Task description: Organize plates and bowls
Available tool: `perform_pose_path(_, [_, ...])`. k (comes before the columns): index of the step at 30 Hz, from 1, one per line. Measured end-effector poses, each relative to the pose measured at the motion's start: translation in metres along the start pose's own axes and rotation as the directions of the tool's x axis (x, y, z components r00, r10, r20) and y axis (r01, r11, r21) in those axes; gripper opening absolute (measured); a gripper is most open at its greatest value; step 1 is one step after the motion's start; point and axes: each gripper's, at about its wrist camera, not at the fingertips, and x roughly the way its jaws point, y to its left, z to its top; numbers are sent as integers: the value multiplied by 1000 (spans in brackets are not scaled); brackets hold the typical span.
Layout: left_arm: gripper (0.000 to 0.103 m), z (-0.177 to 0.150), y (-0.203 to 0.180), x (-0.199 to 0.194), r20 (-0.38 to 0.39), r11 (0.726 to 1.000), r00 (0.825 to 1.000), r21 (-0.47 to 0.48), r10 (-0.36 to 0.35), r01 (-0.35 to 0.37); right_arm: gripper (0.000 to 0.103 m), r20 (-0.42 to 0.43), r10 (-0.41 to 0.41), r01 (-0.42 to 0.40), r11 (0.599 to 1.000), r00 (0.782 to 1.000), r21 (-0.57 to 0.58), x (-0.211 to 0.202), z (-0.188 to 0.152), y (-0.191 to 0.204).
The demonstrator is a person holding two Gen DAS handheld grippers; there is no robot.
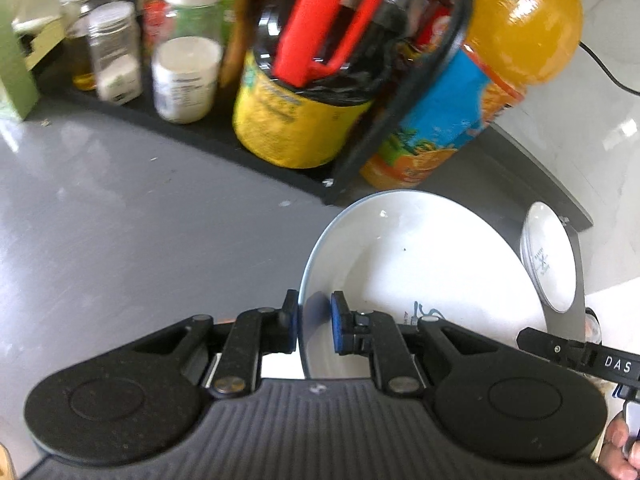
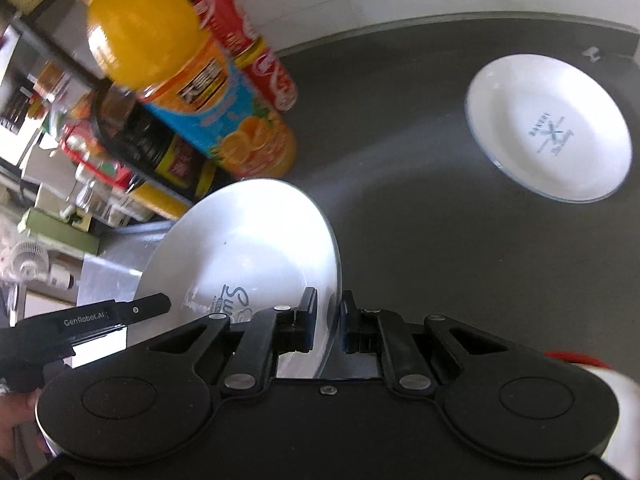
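A large white plate (image 1: 420, 264) with a blue mark on its face is held tilted above the grey counter. My left gripper (image 1: 314, 308) is shut on its left rim, blue pads on either side of the edge. My right gripper (image 2: 330, 308) is shut on the opposite rim of the same plate (image 2: 248, 248). A finger of the other gripper shows in each view, at the right (image 1: 560, 346) and at the left (image 2: 120, 312). A smaller white plate (image 2: 548, 128) with a printed logo lies flat on the counter beyond, also seen at the right (image 1: 550, 256).
A black wire rack (image 1: 400, 112) just behind the held plate carries an orange juice bottle (image 2: 160, 60), a yellow-labelled jar (image 1: 300, 120), a red cola bottle (image 2: 256, 52) and white pill bottles (image 1: 184, 80). Grey countertop (image 1: 120, 220) stretches left; a white wall stands behind.
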Motion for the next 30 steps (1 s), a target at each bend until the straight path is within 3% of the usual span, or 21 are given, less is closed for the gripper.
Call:
perform_pose_path(16, [15, -43, 44, -34, 0, 991, 997, -111, 75, -75, 12, -90, 59, -73, 983, 994, -170, 7, -29, 43])
perform_pose_path(30, [15, -72, 66, -46, -16, 978, 993, -172, 113, -114, 12, -154, 29, -70, 962, 988, -264, 20, -57, 62])
